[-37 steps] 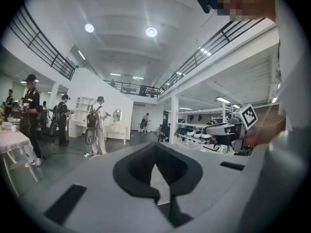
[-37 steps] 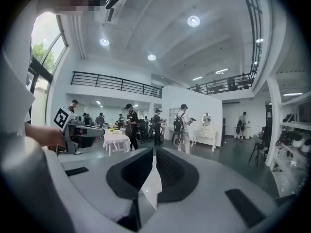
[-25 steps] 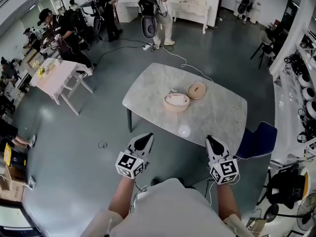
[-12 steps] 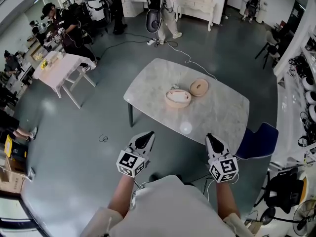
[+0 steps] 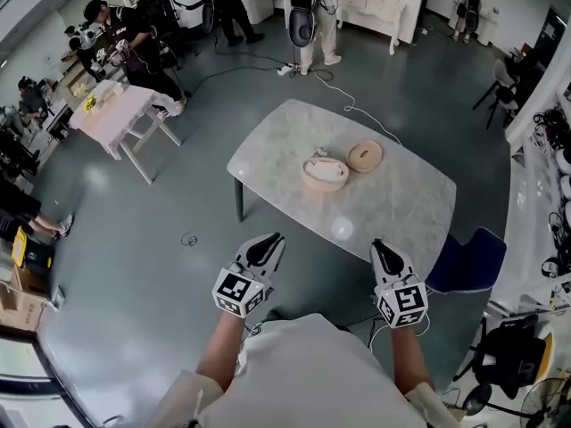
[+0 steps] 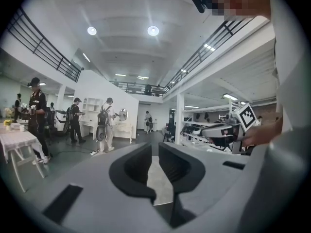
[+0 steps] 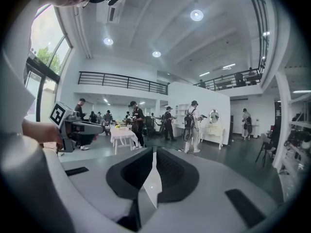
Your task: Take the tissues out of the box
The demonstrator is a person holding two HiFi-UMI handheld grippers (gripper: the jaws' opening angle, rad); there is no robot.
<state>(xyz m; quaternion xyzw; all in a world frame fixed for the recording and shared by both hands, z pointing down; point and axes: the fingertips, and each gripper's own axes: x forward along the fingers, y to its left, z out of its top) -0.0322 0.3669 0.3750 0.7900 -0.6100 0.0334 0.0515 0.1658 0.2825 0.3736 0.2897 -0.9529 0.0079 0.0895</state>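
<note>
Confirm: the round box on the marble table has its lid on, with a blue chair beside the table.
No: the head view shows the lid off, lying beside the round box on the marble table. The blue chair is beside the table.

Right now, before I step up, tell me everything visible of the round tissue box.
The round tissue box is a low, pale wood-coloured drum, open at the top, upright on the marble-look table, near its middle. White tissue lies in it, with a bit sticking up at the far rim. Its lid, a matching disc with a centre hole, lies flat just right of it; whether they touch is too small to tell.
</note>
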